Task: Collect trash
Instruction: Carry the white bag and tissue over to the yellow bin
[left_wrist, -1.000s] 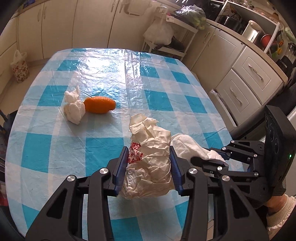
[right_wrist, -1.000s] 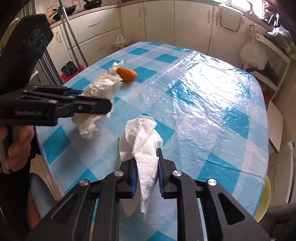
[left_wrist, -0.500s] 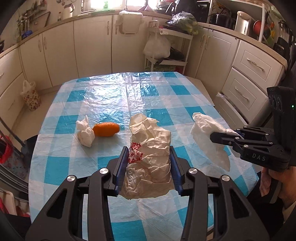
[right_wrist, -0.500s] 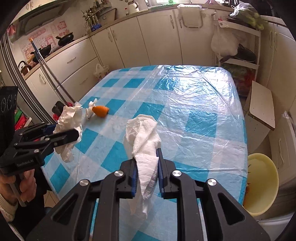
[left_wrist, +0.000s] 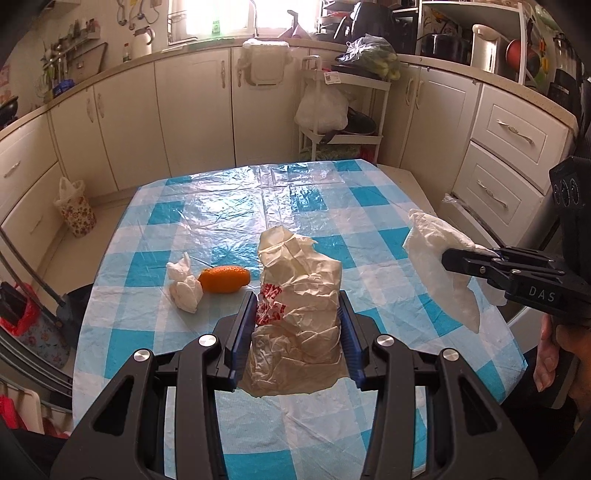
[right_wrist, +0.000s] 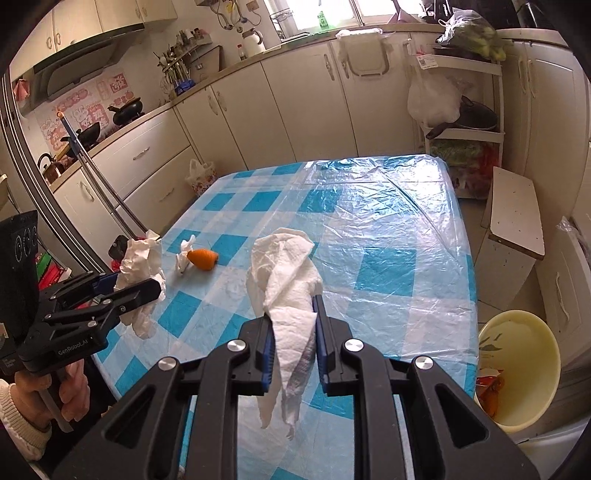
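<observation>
My left gripper is shut on a crumpled cream paper wrapper with red print, held above the near end of the checked table. My right gripper is shut on a white paper towel, held above the table's right side; it also shows in the left wrist view. An orange peel and a small white tissue wad lie side by side on the table's left part. The left gripper with its wrapper shows in the right wrist view.
A yellow basin holding some scraps stands on the floor right of the table. A white stool and a shelf rack stand beyond it. Cabinets line the walls. A floral bag sits on the floor at left.
Both grippers have lifted up and back from the table with their trash. The view now takes in more of the kitchen, and the yellow basin has come into sight.
</observation>
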